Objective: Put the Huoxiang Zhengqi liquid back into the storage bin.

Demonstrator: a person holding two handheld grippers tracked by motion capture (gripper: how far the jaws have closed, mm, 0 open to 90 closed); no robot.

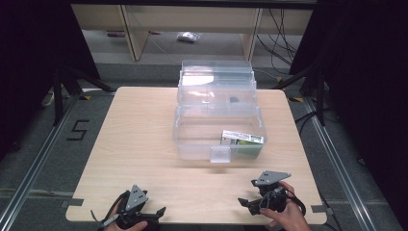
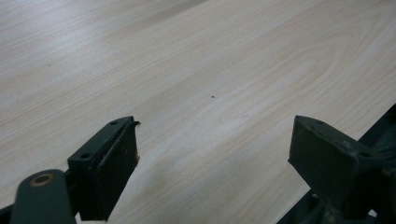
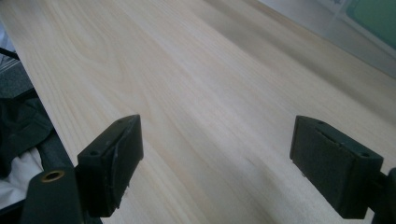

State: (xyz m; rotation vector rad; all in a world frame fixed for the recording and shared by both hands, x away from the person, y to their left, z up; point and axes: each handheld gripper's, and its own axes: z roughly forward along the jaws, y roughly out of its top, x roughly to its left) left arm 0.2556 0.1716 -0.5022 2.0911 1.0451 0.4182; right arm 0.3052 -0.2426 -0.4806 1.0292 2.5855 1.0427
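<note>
A clear plastic storage box [image 1: 183, 130] stands open at the table's middle, its lid tipped back behind it. Inside its front right corner lies a green and white carton [image 1: 242, 140]. My left gripper [image 1: 156, 214] rests at the table's near left edge, jaws wide open over bare wood [image 2: 215, 135]. My right gripper [image 1: 246, 198] sits at the near right edge, held in a hand, jaws also wide open with nothing between them [image 3: 217, 140]. A corner of the box [image 3: 373, 18] shows at the top right of the right gripper view.
The light wooden table [image 1: 139, 144] has a wide bare stretch between the box and both grippers. Dark stands [image 1: 62, 86] flank the table on either side. Wooden shelving [image 1: 134, 33] and cables lie beyond the far edge.
</note>
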